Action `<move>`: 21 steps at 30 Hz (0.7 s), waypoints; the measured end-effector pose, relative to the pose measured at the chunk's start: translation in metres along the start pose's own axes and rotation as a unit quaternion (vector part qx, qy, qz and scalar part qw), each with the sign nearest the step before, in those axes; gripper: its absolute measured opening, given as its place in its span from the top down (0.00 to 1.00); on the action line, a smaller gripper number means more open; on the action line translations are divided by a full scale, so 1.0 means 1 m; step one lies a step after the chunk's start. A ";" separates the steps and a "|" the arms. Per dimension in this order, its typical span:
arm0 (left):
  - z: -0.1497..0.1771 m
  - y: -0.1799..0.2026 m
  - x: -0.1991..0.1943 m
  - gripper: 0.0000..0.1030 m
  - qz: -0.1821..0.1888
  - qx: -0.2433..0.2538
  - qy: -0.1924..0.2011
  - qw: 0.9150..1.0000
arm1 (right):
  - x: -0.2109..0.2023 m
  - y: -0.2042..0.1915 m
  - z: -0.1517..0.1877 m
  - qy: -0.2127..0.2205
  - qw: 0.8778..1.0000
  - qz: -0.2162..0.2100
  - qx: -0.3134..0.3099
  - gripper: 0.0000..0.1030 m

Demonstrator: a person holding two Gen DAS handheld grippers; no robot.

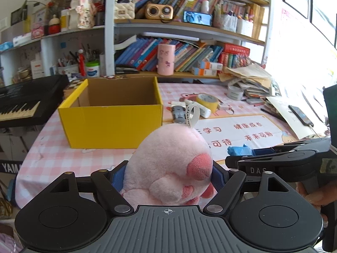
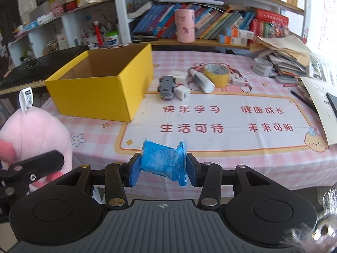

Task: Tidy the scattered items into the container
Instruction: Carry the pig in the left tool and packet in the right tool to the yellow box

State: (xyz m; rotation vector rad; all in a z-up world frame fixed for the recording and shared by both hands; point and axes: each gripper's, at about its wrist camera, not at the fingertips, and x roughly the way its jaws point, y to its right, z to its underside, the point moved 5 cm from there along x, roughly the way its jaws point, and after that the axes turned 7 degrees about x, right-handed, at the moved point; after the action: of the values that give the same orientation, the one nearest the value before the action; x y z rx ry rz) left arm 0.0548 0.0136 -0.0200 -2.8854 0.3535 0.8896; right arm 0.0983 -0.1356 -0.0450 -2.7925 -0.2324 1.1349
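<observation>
2 loads up at once: left hand-held gripper point(image 1: 168, 177) clamps the pink plush toy point(image 1: 172, 158), right hand-held gripper point(image 2: 163, 168) pinches a crumpled blue plastic packet point(image 2: 163, 161). Both held clear of the tabletop point(image 2: 231, 147), short of the open yellow cardboard box point(image 2: 101, 92), probably for 1 drop-off trip.

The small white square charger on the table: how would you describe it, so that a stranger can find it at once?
Start at the open yellow cardboard box on the pink checked tablecloth. To the right of it lies a grey toy car. The small white square charger touches the car's right side; unlike the white tube nearby, it is cube-shaped.
</observation>
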 end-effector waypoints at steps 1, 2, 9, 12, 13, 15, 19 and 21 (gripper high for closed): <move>0.001 -0.001 -0.001 0.23 -0.001 -0.002 0.000 1.000 | -0.001 -0.003 0.001 0.001 1.000 -0.002 -0.004 0.59; 0.002 -0.003 -0.003 0.23 -0.002 -0.003 0.000 1.000 | -0.002 -0.005 0.001 0.001 1.000 -0.003 -0.007 0.59; 0.006 -0.009 -0.009 0.23 -0.004 -0.007 0.002 1.000 | -0.006 -0.019 0.005 -0.002 1.000 -0.011 -0.018 0.59; 0.007 -0.011 -0.011 0.23 -0.007 -0.009 0.002 1.000 | -0.006 -0.023 0.006 -0.003 1.000 -0.013 -0.020 0.59; 0.008 -0.012 -0.012 0.23 -0.009 -0.011 0.002 1.000 | -0.006 -0.024 0.006 -0.004 1.000 -0.014 -0.022 0.59; 0.009 -0.016 -0.014 0.23 -0.015 -0.017 0.002 1.000 | -0.005 -0.028 0.006 -0.007 0.999 -0.019 -0.027 0.59; 0.012 -0.024 -0.017 0.23 -0.028 -0.030 0.000 0.999 | -0.002 -0.039 0.007 -0.013 0.998 -0.032 -0.046 0.59; 0.014 -0.026 -0.017 0.23 -0.031 -0.036 -0.003 0.999 | 0.000 -0.044 0.008 -0.017 0.997 -0.039 -0.057 0.59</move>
State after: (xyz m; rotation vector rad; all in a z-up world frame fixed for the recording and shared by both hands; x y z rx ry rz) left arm 0.0400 0.0447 -0.0216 -2.9411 0.2350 0.9188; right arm 0.0885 -0.0918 -0.0432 -2.8355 -0.4198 1.1879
